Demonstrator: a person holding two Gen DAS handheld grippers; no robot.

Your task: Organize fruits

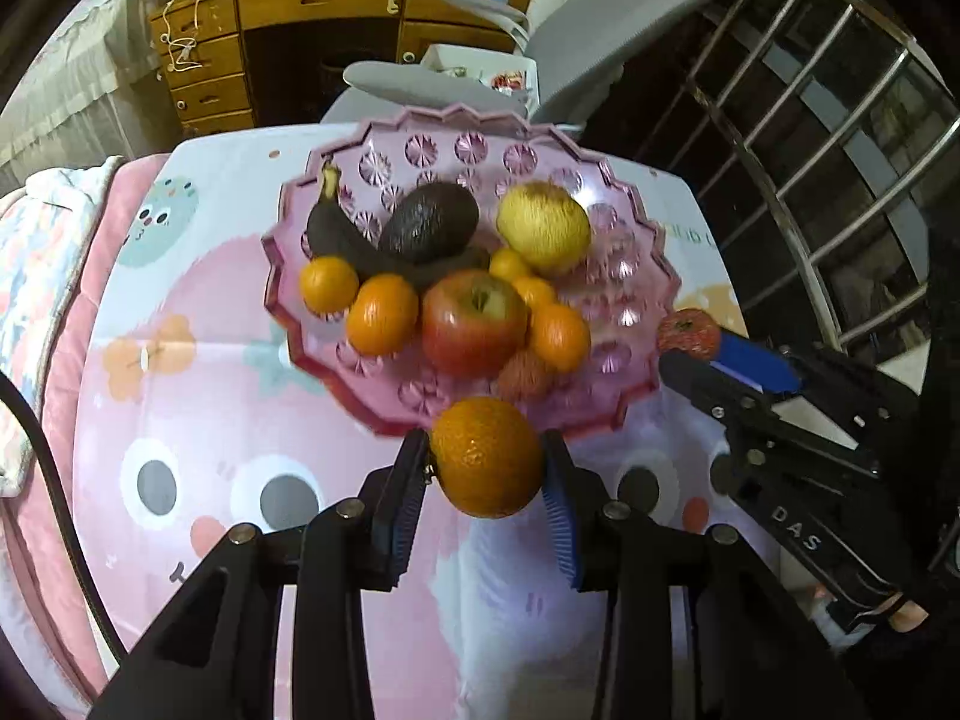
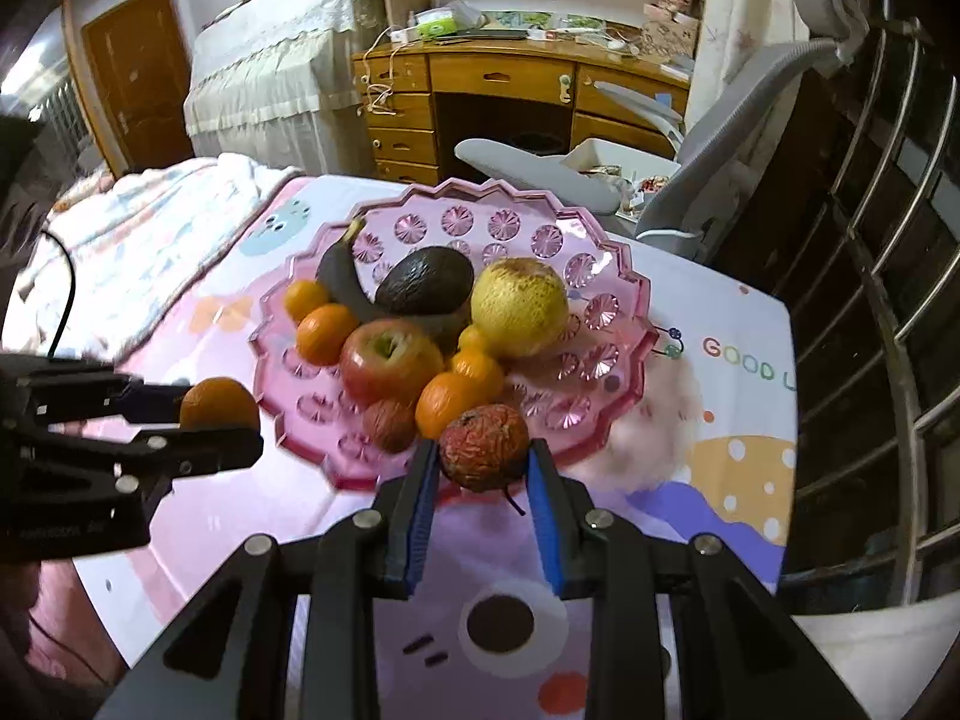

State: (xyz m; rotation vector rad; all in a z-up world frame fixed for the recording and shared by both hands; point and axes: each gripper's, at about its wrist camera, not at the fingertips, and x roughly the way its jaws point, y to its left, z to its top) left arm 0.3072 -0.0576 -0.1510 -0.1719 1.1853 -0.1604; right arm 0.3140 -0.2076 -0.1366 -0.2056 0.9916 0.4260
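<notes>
You are holding your left gripper (image 1: 487,459) level and pointing forward, its jaws closing on an orange (image 1: 487,456) with the blue pads (image 1: 558,516) pressing both sides. Your right gripper (image 2: 483,462) is reaching in just to the right of it, its jaws clamping a wrinkled red fruit (image 2: 483,446) between blue pads (image 2: 420,516). In the left wrist view, the right gripper is angling in from the right edge, fingers aimed up and left. Both grippers are sitting close together, side by side, not touching.

Pink rosette-patterned plate (image 1: 606,360); red apple (image 1: 474,324); cartoon-printed pastel cloth (image 1: 198,420).
</notes>
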